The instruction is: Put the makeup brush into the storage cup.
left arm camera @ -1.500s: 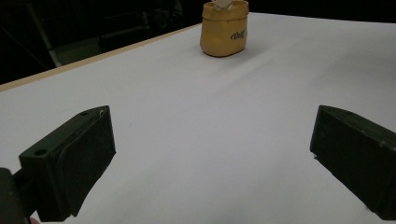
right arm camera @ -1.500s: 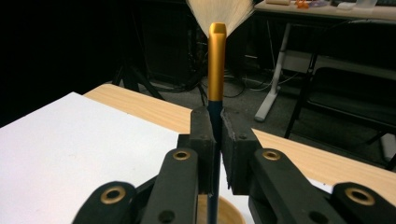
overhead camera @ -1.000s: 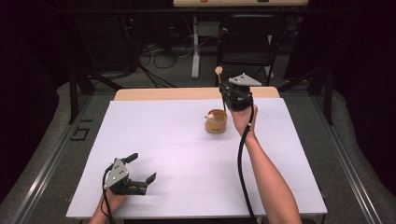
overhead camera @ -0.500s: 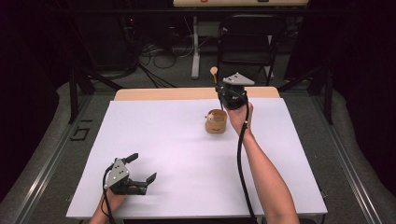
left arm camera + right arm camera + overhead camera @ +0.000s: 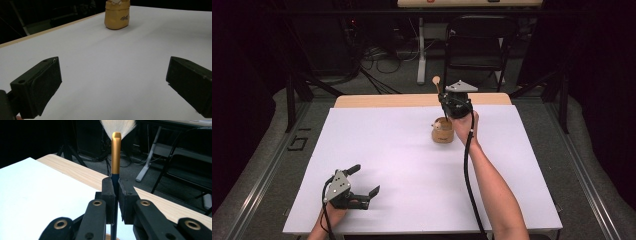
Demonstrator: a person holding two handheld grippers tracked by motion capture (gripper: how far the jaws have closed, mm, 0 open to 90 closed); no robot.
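A make-up brush with a gold ferrule, pale bristles and a dark handle stands upright in my right gripper, whose jaws are shut on the handle. In the high view this right gripper hangs over the far middle of the table, with the brush head pointing up. Right under it sits a small tan cup. The cup has dark lettering on its side and something whitish at its mouth. My left gripper rests open and empty near the front left edge. Its jaws stand wide apart.
A white sheet covers the table, and a bare wooden strip runs along its far edge. Behind the table stand a black folding chair and a stand with cables on the floor.
My right gripper has carried the brush a little to the left and down, closer over the tan cup. The left gripper has stayed still.
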